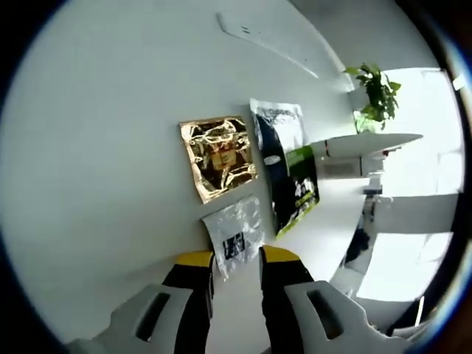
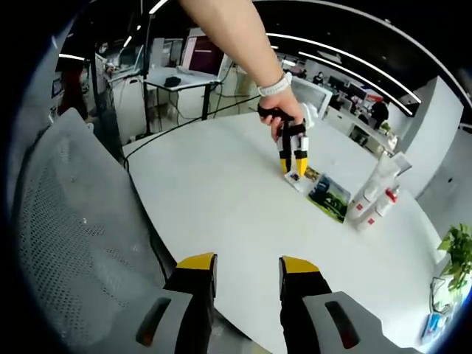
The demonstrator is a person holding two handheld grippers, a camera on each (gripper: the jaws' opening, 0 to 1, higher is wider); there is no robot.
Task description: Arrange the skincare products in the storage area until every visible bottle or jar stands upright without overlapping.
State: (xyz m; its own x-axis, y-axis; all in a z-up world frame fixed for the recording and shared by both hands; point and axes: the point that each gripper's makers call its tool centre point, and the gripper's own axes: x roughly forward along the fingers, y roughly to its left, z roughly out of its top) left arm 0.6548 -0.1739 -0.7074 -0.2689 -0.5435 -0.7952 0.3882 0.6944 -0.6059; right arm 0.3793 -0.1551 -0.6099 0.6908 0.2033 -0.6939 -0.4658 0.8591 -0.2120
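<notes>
White table [image 2: 221, 206]: 3 flat sachets [image 1: 234, 234], 2 upright bottles [image 2: 375, 193].

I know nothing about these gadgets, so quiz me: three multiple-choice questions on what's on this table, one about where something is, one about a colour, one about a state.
1. Where does the gold foil packet lie?
A. on the white table
B. on the chair
C. in the person's hand

2. What colour are the tips of the left gripper?
A. red
B. yellow
C. blue

3. How do the two bottles stand?
A. toppled
B. stacked
C. upright

Answers:
1. A, the left gripper view shows it flat on the table, beside the dark sachet.
2. B, both tips are yellow over black.
3. C, in the right gripper view they stand side by side near the sachets.
</notes>
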